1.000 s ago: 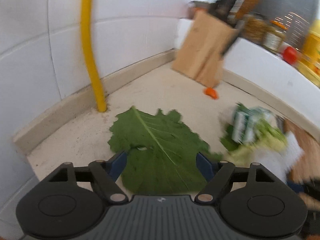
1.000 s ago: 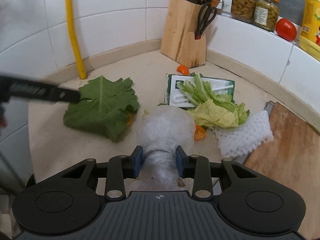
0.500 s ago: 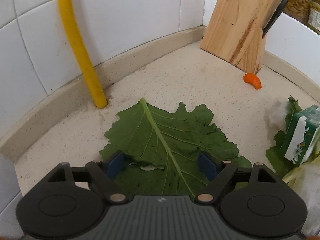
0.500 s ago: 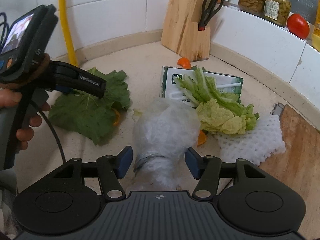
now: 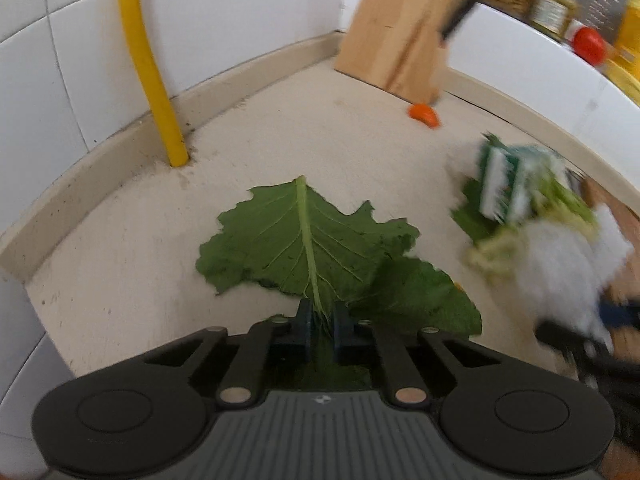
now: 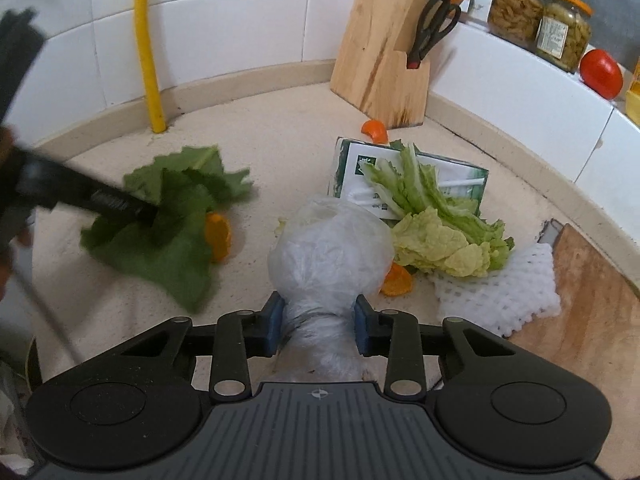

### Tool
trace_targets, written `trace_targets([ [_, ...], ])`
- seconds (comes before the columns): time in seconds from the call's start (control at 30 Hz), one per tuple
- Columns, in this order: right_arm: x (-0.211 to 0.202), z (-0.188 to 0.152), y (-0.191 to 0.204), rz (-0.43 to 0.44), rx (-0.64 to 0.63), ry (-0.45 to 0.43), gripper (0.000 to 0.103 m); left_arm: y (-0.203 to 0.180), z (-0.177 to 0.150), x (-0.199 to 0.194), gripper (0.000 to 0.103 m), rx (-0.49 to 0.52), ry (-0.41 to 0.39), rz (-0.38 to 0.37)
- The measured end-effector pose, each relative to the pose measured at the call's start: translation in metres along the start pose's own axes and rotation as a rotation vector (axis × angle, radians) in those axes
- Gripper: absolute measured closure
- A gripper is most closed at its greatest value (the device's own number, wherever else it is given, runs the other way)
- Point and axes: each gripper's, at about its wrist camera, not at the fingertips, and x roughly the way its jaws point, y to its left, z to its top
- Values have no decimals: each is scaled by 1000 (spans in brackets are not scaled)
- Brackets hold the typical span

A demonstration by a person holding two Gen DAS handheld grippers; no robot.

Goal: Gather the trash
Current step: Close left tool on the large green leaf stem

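The large dark green flat leaf (image 5: 308,248) lies on the speckled beige stone desk (image 5: 120,280), in front of the yellow pipe (image 5: 152,80) at the white tiled wall. It is judged light, limp and easily torn; the pale central rib is the stiffest part and the best place to take hold, near the stalk end. The left claw (image 5: 320,326) is closing, its blue pads pinching the leaf at that rib, and the blade has buckled into folds beside it.

The crumpled clear plastic bag (image 6: 328,248) sits on the desk in front of the green and white carton (image 6: 408,172) and beside the pale lettuce leaves (image 6: 440,232). It is judged very light, soft and slippery; the twisted neck gives the firmest hold. The right claw (image 6: 318,320) is closing with that neck between its pads, though the pads do not yet visibly press it.

Differences from half a second earlier:
- the left claw then stood spread wide over the flat leaf; it now grips it
- the leaf, then flat, is now bunched and partly raised
- the right claw then stood wider around the bag
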Motion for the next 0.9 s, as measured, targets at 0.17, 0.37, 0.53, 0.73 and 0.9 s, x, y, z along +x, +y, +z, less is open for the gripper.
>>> trace_targets([
  [0.17,-4,-3,6,-29,4,12,61,-1,-8,-11,96,45,-20,-24],
  [0.37,-6,-5,15,-75,-3,16,60,5,-5,-14,57,16,-60,-25],
  [0.53,-3,-5,18,-114,-8,14,52,2,3,-8,35,-10,-96,-17],
  [0.73,0,-4,18,-137,-21,7,42,-1,8,6,30,-39,-88,0],
  [0.9,5,-3,17,-131,-30,15,41,-3,14,14,27,-64,-85,-8],
])
